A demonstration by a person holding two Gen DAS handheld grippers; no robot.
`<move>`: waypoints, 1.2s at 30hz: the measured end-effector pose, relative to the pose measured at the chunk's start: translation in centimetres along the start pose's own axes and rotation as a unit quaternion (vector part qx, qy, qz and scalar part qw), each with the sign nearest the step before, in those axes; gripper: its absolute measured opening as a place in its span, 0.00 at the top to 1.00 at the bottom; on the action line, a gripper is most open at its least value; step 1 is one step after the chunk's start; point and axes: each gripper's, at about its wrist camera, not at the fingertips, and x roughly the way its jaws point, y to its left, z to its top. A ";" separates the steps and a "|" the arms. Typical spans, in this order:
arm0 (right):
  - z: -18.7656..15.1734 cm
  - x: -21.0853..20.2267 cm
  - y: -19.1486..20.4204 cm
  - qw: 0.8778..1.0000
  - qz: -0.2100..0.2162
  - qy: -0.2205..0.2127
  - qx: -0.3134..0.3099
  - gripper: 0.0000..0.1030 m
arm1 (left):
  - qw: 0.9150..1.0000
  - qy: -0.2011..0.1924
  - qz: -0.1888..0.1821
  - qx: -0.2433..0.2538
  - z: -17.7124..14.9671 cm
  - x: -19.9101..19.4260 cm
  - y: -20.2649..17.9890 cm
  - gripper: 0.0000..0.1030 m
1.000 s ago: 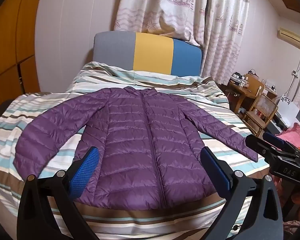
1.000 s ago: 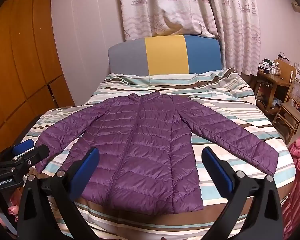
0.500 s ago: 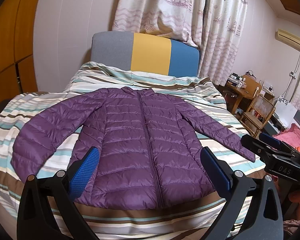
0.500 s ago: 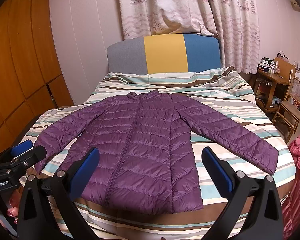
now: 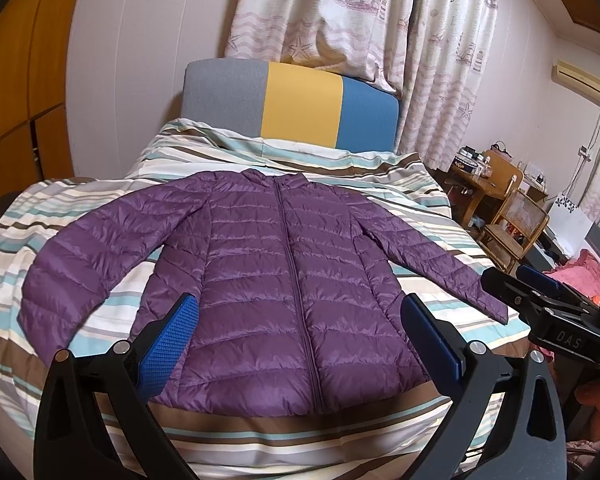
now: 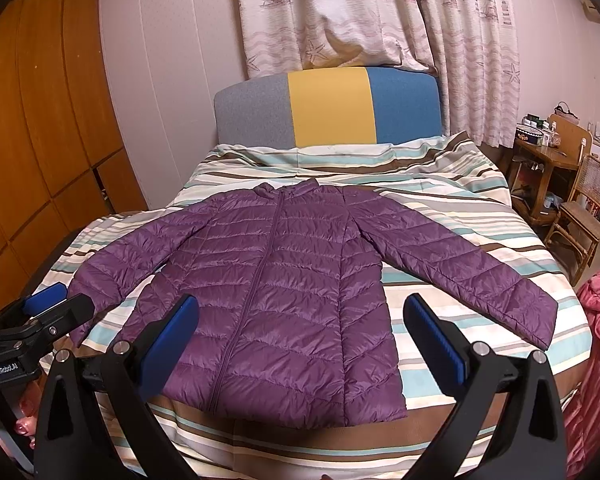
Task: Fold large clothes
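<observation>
Left gripper [image 5: 300, 336]: jaws spread wide, nothing between the blue pads [image 5: 168, 344], held above the near edge of the bed. Right gripper [image 6: 300, 336]: jaws likewise wide apart and empty, same height, over the same edge. Each gripper shows at the rim of the other's view: the right one at the right of the left view, the left one at the left of the right view, where its jaws cannot be judged.

Just past both sets of jaws lies the jacket [image 5: 284, 292], purple, quilted, zipped up, flat and front-up on the striped bedcover [image 5: 340, 432]. Its hem is the nearest part, running across between the fingertips in both views. The zip sits roughly midway between the left jaws, and left of centre between the right jaws.

Sleeves are spread out and angled down toward the hem. The left sleeve [image 5: 84, 264] ends outside the left-hand finger of the left gripper. The right sleeve [image 6: 472, 272] ends beyond the right-hand finger of the right gripper, cuff near the bed's right edge. Neither gripper touches the cloth.

Beyond the collar: more bedcover, bunched in folds, then a headboard [image 6: 328, 108] in grey, yellow and blue panels. Behind it, curtains [image 6: 364, 12] printed with ships. Far right of the jaws: a wooden desk [image 6: 540, 160] and a chair [image 6: 584, 216]. Far left: wooden wardrobe panels [image 6: 36, 120].
</observation>
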 end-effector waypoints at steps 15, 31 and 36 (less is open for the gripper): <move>-0.1 0.1 0.0 1.000 0.000 0.002 0.001 0.02 | 1.000 0.004 0.002 -0.004 -0.3 0.0 -0.1 0.03; -0.4 0.3 0.0 1.000 0.000 0.006 0.001 0.02 | 1.000 0.006 0.002 -0.006 -0.2 0.2 0.1 0.03; -0.6 0.5 0.0 1.000 -0.001 0.008 0.001 0.02 | 1.000 0.010 0.001 -0.008 -0.5 0.2 -0.1 0.03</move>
